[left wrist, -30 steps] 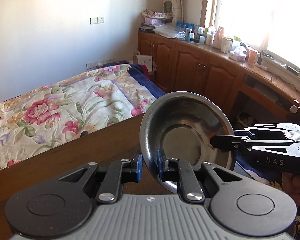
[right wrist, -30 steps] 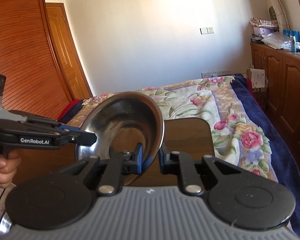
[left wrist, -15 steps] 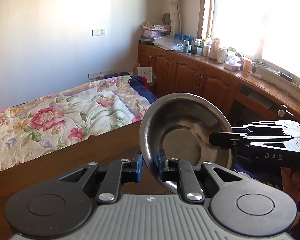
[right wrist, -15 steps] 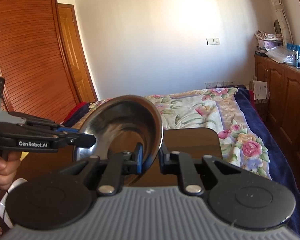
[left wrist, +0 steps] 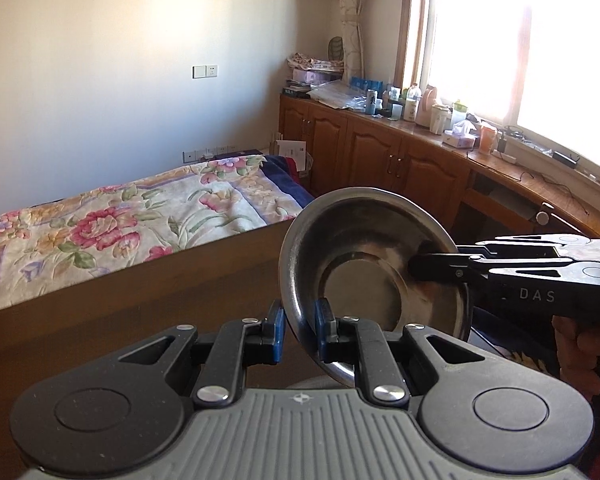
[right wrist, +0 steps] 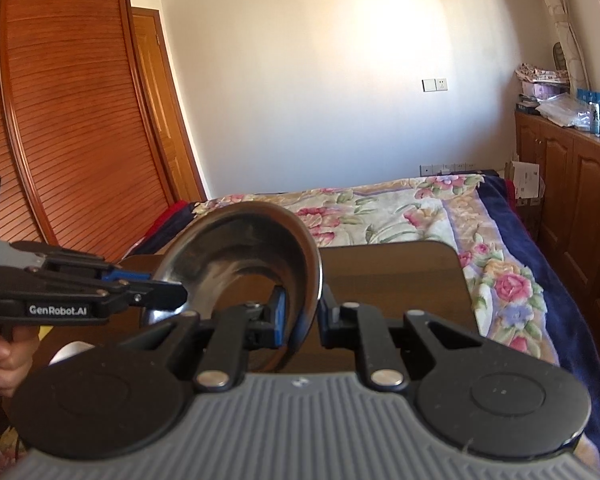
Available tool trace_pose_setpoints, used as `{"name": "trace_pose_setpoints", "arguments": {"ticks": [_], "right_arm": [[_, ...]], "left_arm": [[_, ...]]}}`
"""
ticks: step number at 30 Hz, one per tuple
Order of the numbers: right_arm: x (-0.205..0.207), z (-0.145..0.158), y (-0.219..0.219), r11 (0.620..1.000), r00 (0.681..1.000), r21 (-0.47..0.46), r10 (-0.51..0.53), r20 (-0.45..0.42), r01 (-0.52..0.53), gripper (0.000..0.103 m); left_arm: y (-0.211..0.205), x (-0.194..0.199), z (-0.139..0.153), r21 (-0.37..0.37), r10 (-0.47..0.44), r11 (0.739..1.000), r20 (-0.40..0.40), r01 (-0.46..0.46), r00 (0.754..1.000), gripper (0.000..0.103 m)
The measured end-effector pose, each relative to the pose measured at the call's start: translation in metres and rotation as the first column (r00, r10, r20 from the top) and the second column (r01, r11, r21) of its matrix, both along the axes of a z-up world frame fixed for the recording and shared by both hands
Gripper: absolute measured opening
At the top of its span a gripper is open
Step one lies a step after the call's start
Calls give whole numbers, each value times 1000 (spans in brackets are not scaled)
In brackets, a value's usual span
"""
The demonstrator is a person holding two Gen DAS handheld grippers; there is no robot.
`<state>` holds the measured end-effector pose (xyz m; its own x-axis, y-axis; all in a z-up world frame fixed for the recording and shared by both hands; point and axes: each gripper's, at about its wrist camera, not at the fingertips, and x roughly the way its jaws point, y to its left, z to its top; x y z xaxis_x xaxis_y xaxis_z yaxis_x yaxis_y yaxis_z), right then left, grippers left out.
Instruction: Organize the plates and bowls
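My brown wooden counter (right wrist: 396, 276) stands against the bed (left wrist: 112, 224), which carries a floral blanket (right wrist: 420, 212).

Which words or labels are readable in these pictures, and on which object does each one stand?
"DAS": on the side of the right gripper.
"GenRobot.AI": on the side of the left gripper.
Labels on the bottles on the cabinet top: too small to read.

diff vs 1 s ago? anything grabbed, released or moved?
Both cameras now see more wall and window above the bed, so the pair has risen or tilted up, carrying the steel bowl above the wooden table. Nothing grabbed or released. Unchanged: left gripper and right gripper each stay clamped on opposite sides of the bowl's rim, bowl tilted on edge as before.
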<state>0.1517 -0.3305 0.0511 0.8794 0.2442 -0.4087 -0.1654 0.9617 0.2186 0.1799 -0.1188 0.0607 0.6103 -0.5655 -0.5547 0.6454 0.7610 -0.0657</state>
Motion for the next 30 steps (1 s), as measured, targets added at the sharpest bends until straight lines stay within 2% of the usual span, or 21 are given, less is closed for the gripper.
{"name": "trace_pose_setpoints", "arguments": {"ticks": [6,17,25,30], "right_arm": [[-14,-8,11,1000,1000,21,13,-2,-13,18],[-39,-31,26,993,999,113,38,1,-38,18],[-41,-40,33,990,999,139,38,-6,-37,18],[-40,-45,37,992,999,122,33,-10,-31,18]], "left_arm": [[16,-20,-10,-19,18,1000,-15,-18,1000,17],[42,-56,-33,-75,74,994,-42,-77,996,16],[47,-62,-47,-75,95,992,-47,-99,994,16],[50,-61,-56,-75,103,991,-66,-108,992,16]]}}
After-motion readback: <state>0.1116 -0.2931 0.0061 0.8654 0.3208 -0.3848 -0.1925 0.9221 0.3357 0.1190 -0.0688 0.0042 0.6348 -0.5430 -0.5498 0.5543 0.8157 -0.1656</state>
